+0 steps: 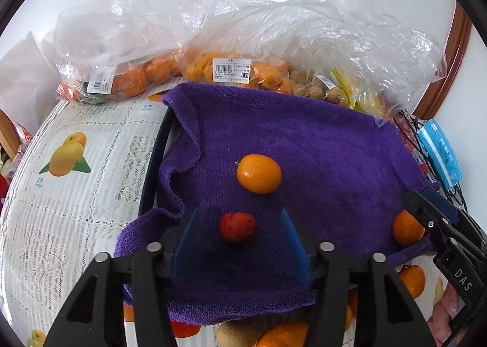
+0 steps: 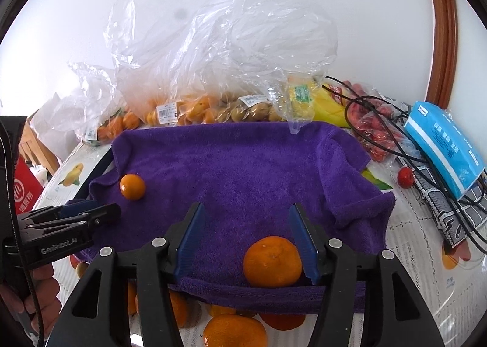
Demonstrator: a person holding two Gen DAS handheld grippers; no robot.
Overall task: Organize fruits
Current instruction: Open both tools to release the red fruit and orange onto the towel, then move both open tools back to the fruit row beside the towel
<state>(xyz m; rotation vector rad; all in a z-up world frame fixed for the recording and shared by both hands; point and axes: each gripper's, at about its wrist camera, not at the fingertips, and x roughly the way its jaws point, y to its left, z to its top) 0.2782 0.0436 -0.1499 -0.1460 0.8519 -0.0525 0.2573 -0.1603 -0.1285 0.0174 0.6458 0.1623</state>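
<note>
Scene: purple towel [image 1: 304,140] spread over a tray, bags of fruit [image 1: 231,70] lined up behind it, fruit-print tablecloth [image 1: 76,195] underneath.

Left gripper [image 1: 239,239]: jaws stand apart, pads clear of the small red fruit [image 1: 237,227] that lies on the towel between them. Nothing held.

Right gripper [image 2: 246,240]: jaws also apart, a mandarin [image 2: 272,261] sitting on the towel's near edge between them, tight against the right-hand pad [image 2: 303,243]. Whether that pad touches or just misses, I cannot tell. It looks set down, not gripped.

Third fruit: a kumquat [image 1: 258,173] rests mid-towel, just beyond the red one, well apart from the mandarin.

Stage: my read is 3 fruits are laid out and both sides are letting go; plenty remains in the bags.

Doing it well: draw each gripper straight back along its fingers, so no pad nudges a round fruit into a roll. The mandarin is the risky one, sitting near the hem with loose fruit below the edge.

Stray: 1 red fruit [image 2: 405,176] lies off the towel, beside the cables [image 2: 395,140] and blue pack [image 2: 444,149].
</note>
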